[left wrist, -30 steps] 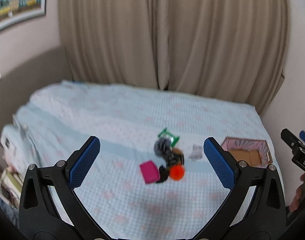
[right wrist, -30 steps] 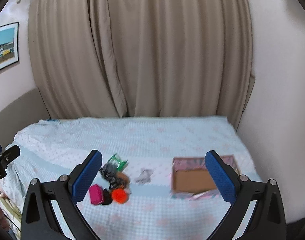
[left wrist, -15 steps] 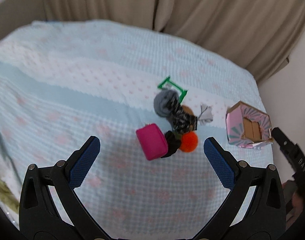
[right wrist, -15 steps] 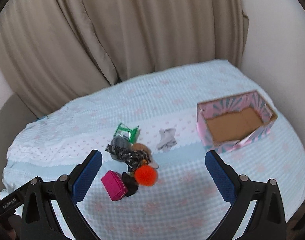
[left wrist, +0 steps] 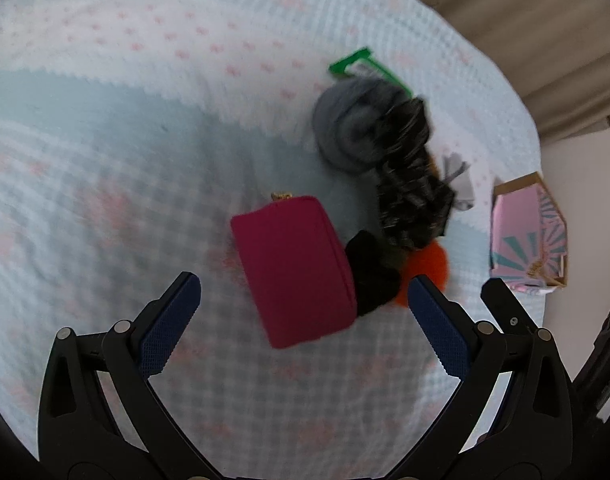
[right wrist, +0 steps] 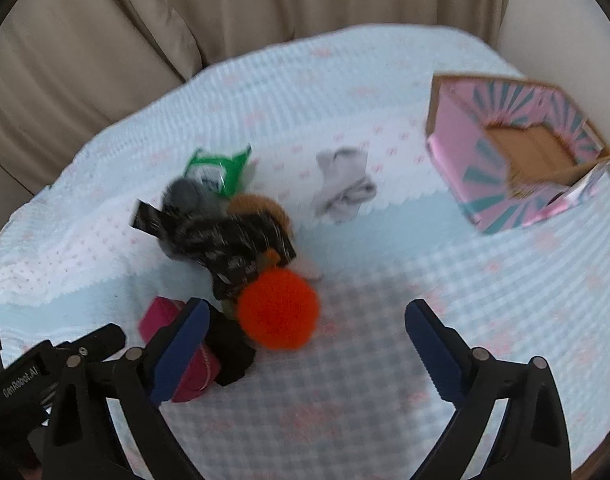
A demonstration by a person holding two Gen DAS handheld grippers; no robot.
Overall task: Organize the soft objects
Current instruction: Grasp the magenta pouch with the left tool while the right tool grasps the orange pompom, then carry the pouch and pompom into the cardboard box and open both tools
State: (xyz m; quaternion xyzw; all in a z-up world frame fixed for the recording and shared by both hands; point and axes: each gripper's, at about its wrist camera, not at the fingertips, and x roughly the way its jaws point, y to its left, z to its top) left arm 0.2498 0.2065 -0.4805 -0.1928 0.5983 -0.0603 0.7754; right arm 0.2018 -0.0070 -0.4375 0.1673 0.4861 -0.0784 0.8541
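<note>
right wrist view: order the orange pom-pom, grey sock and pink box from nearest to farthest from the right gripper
From the right gripper:
1. Orange pom-pom, just ahead between the open fingers, toward the left one.
2. Grey sock, farther up the bedspread, near the middle.
3. Pink box, farthest, at the upper right, open and empty.

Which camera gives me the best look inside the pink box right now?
The right wrist view. It looks down into the pink box, showing the bare brown cardboard floor with nothing visible in it. The left wrist view catches only the box's outer pink and teal wall at the frame's right edge; its inside is hidden.
</note>
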